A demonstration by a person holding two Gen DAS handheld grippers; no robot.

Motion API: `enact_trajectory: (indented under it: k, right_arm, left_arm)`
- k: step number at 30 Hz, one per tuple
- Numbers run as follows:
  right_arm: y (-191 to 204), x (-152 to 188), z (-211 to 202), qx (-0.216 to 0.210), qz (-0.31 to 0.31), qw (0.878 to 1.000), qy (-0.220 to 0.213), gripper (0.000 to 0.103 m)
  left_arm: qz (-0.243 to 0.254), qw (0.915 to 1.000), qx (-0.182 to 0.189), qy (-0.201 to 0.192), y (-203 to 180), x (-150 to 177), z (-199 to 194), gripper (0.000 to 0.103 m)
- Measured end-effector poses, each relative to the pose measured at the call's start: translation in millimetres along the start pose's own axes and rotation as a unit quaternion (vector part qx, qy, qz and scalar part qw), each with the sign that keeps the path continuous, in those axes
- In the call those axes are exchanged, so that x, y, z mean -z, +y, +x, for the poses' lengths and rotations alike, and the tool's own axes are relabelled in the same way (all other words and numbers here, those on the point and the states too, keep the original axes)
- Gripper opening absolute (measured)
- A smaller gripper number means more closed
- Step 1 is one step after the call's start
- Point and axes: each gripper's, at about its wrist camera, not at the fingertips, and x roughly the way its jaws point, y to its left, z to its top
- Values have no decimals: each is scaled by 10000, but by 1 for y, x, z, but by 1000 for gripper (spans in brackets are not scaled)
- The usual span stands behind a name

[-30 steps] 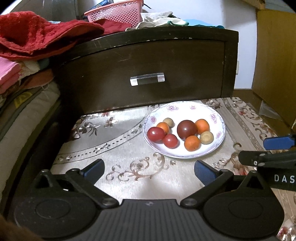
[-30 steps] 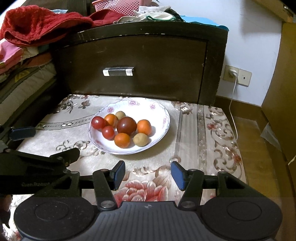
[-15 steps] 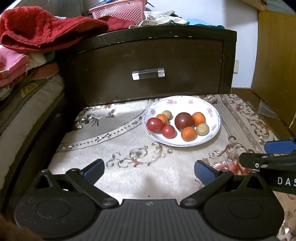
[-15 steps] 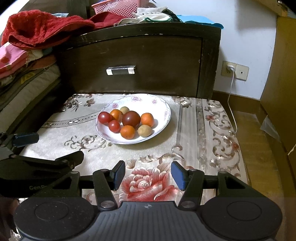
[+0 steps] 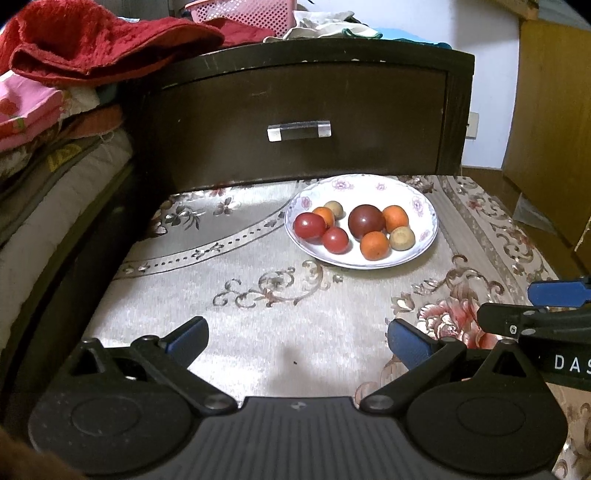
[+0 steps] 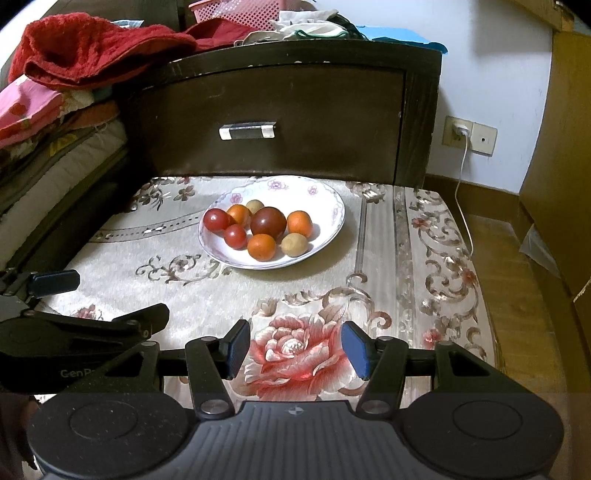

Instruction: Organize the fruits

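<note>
A white floral plate (image 5: 424,240) (image 6: 325,236) sits on a patterned cloth near a dark drawer front. It holds several small fruits: a dark red one (image 5: 365,221) (image 6: 268,221), red ones (image 5: 308,226) (image 6: 216,220), orange ones (image 5: 375,245) (image 6: 261,247) and brownish ones (image 5: 402,238) (image 6: 294,244). My left gripper (image 5: 297,338) is open and empty, well in front of the plate. My right gripper (image 6: 295,347) is open and empty, over a red flower on the cloth. Each gripper shows at the edge of the other's view.
A dark drawer front with a clear handle (image 5: 299,131) (image 6: 246,130) stands behind the plate. Red towel (image 5: 92,40) and pink basket (image 5: 240,13) lie on top. Folded bedding (image 5: 44,147) is stacked at left. A wall socket with cable (image 6: 460,131) and wood floor are at right.
Both grippers have drawn back from the plate, which now looks smaller and farther. Both stayed open and empty. The fruits have not moved.
</note>
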Motion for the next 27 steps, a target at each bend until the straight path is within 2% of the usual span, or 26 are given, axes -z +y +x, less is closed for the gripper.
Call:
enact_trajectory:
  k: [27]
  right_arm:
    - [6, 12, -5, 53, -107, 9998, 136, 52]
  left_arm:
    - [15, 9998, -58, 190, 1, 11, -7, 103]
